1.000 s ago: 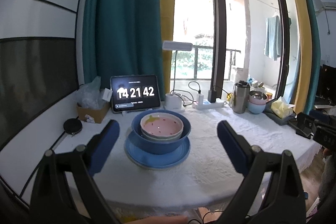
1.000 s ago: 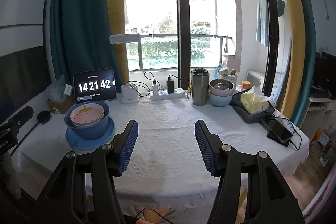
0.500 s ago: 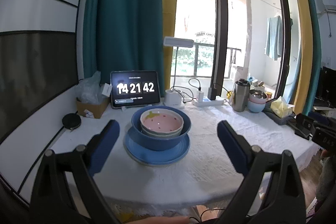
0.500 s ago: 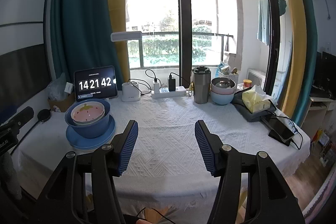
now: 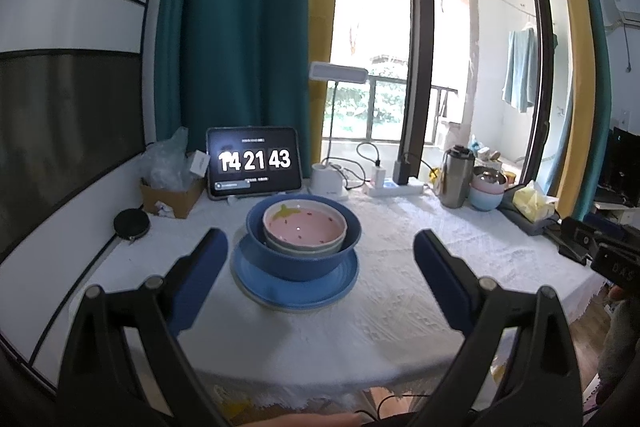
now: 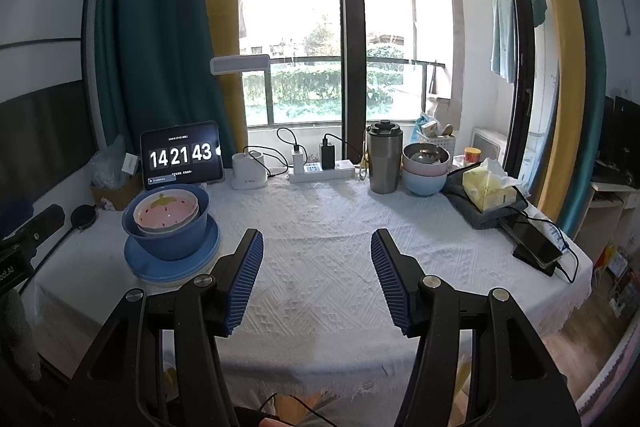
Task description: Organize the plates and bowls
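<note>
- Nearest the lens on both cameras, we see our two grippers held above the near edge of a table (image 6: pixel 320 227) under a white textured cloth.
- Our left gripper (image 5: pixel 320 267) has its blue pads spread wide with nothing between them; they frame the crockery stack from the near side without touching it.
- Our right gripper (image 6: pixel 316 275) is likewise parted and empty, its ribbed blue pads over bare cloth at mid-table, well apart from the stack on its left.
- Just beyond the left gripper, toward the table's left end, we see the stack: a blue plate (image 5: pixel 294 285) on the cloth, a dark blue bowl (image 5: pixel 304 259) on it, and nested inside that a pale bowl with a pink, speckled interior (image 5: pixel 304 227).
- Left of the stack, a black round disc (image 5: pixel 131 223) lies flat, with a cardboard box (image 5: pixel 170 197) holding clear plastic behind it.
- Behind the stack, a tablet (image 6: pixel 182 159) stands propped, showing 14 21 43.
- Along the back edge we find a white lamp base (image 6: pixel 249 174), a power strip (image 6: pixel 320 171) with chargers plugged in, a steel tumbler (image 6: pixel 384 157), and a second stack of bowls (image 6: pixel 425 169), pink over light blue, with something metallic on top.
- At far right, a yellow tissue pack (image 6: pixel 488 187) sits on dark fabric, and a phone (image 6: pixel 536 245) lies near the table's corner.
</note>
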